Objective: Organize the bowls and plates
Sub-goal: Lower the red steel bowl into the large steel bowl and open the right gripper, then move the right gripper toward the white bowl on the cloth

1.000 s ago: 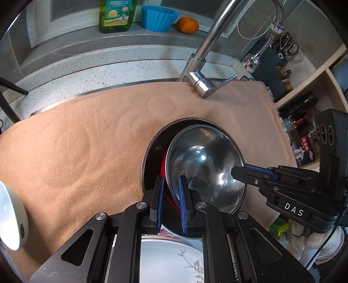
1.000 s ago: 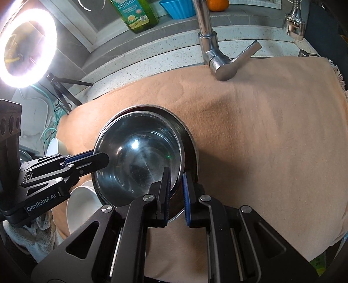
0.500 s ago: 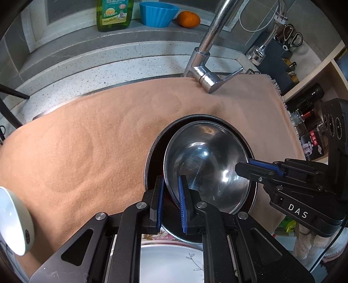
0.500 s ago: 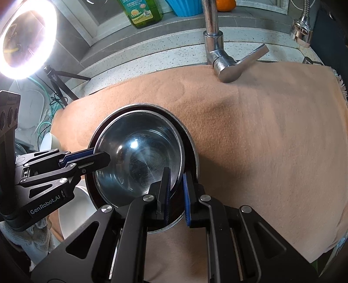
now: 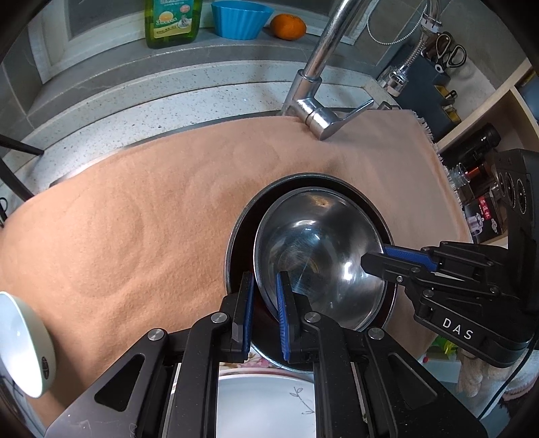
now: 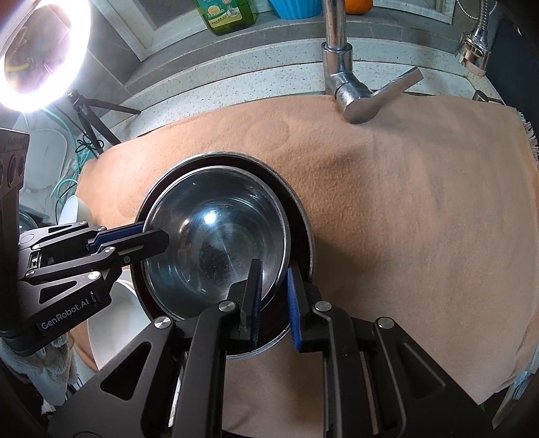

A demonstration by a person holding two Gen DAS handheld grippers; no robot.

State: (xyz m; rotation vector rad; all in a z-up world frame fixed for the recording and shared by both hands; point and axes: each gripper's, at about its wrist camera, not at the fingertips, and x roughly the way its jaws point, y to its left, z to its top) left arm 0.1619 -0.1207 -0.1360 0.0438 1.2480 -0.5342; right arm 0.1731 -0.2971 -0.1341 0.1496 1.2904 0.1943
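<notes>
A steel bowl (image 5: 320, 256) (image 6: 215, 242) sits nested in a larger dark bowl with a steel rim (image 5: 235, 236) (image 6: 303, 242) on a tan cloth (image 5: 134, 219). My left gripper (image 5: 264, 303) (image 6: 158, 236) is shut on the steel bowl's left rim. On the opposite rim my right gripper (image 6: 273, 296) (image 5: 375, 261) has its jaws opening. The rim still stands between its fingers, with a thin gap at the outer pad.
A white plate with a leaf pattern (image 5: 269, 404) lies under my left gripper, and a white bowl (image 5: 23, 343) (image 6: 111, 320) sits at the cloth's left edge. The faucet (image 5: 313, 101) (image 6: 340, 67) rises behind. A soap bottle (image 5: 171, 20), a blue bowl (image 5: 241, 18) and an orange (image 5: 288, 26) stand on the sill.
The steel bowl has settled lower and more level inside the dark bowl, hiding its red inside. The right gripper's fingers have parted slightly. Both hands stay in place.
</notes>
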